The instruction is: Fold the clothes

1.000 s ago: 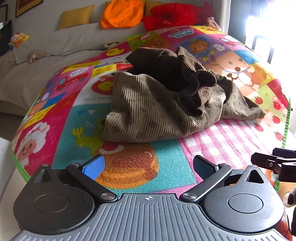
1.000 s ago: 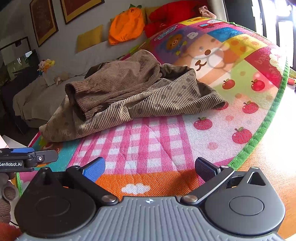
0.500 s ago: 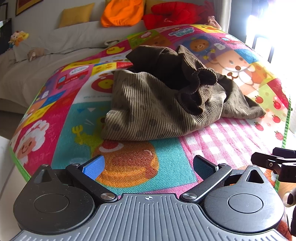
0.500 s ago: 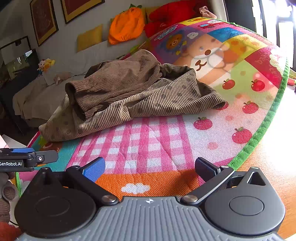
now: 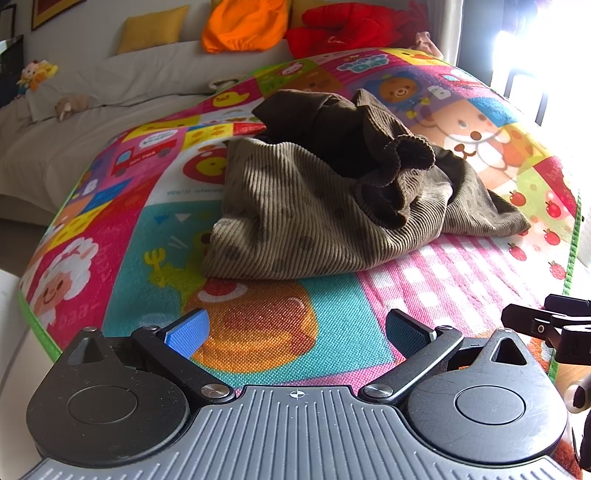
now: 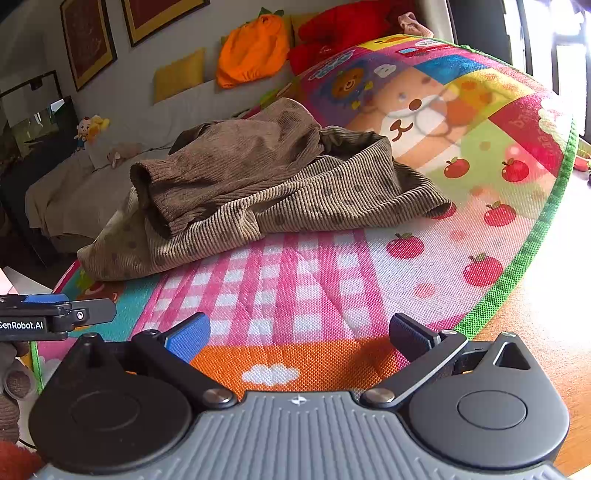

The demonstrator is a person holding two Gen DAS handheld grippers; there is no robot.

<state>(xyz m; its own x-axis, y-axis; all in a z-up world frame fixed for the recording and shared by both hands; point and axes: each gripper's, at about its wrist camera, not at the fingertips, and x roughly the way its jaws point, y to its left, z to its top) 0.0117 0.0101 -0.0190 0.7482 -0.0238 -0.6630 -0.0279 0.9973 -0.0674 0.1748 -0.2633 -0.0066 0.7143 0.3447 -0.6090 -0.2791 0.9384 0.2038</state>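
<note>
Partly self-hidden crumpled brown garment

The garment is brown ribbed corduroy: lighter tan with faint darker spots on the outside, dark chocolate brown where it is bunched on top. The play mat beneath it is a bright patchwork with a pink-and-white check panel, a teal square with an orange round shape, red apples on white, cartoon bears, a yellow duck and a green edge. Each claw has one bright blue pad and one dark navy pad on black arms, with a grey ribbed body. Behind are an orange cushion, a red plush, a mustard-yellow pillow and a beige sofa.
</note>
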